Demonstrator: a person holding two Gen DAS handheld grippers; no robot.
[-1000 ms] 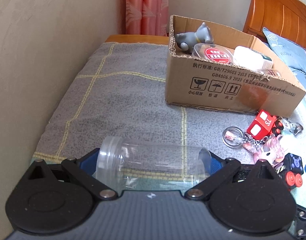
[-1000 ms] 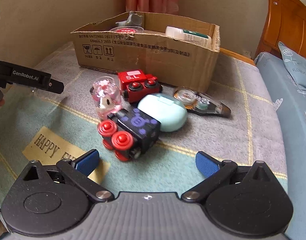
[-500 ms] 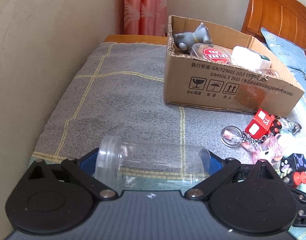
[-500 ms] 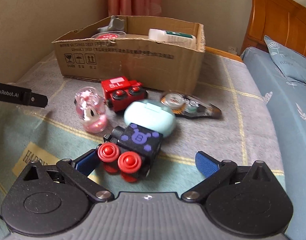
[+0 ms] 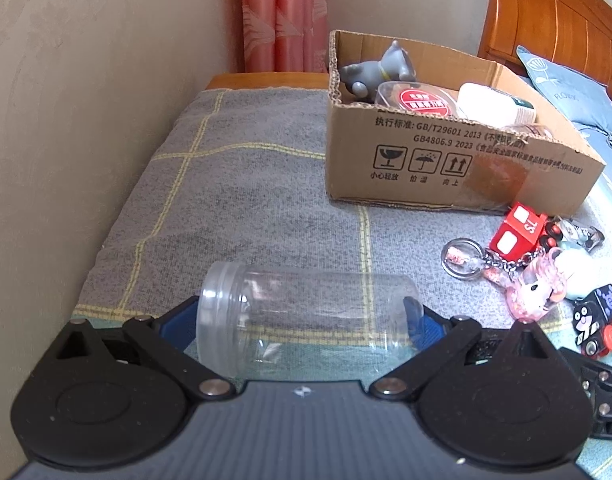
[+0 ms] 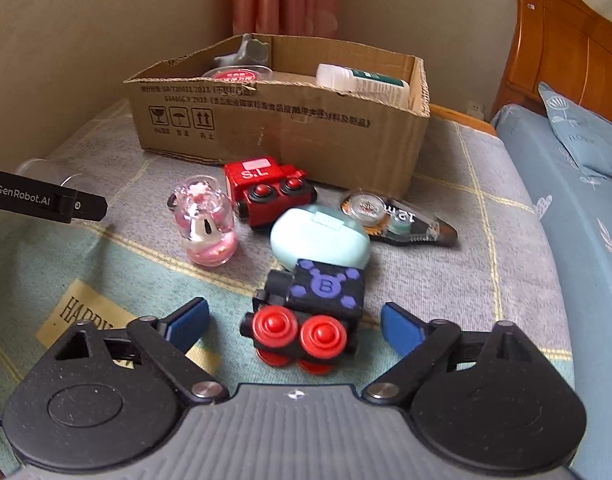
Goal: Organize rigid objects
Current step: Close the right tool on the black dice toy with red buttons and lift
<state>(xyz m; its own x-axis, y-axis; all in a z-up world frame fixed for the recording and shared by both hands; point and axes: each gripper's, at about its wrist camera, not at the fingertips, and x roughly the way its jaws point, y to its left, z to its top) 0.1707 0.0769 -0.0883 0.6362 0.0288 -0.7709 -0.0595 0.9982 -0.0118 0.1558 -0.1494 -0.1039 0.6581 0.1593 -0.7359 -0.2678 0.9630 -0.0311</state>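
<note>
Left wrist view, blanket [image 5: 245, 208]: grey weave with yellow grid lines, covers the whole work surface; wall on the left, curtain far.
Cardboard box [image 5: 446, 160]: far right on the blanket, open top; grey cat figure [image 5: 378, 70], red-lidded tub [image 5: 422, 100] and white bottle [image 5: 494, 106] inside.
Clear jar [image 5: 306, 316]: lying sideways, rim to the left, across the near edge of the blanket.
Left gripper [image 5: 306, 320]: blue pads pressed on both ends of the clear jar, jaws closed around it; whether the jar is lifted or resting is unclear from this angle.
Right gripper [image 6: 295, 322]: jaws spread wide, black toy train between the pads with a gap on each side.
Black toy train [image 6: 310, 312]: near centre, red wheels facing the camera, purple "B" on its roof.
Mint case [image 6: 320, 238]: touching the far end of the black toy train.
Red toy train [image 6: 265, 186]: just in front of the box, "S.L" on top.
Correction tape [image 6: 398, 220]: right of the mint case.
Pink keychain dome [image 6: 207, 224]: upright, left of the red toy train.
</note>
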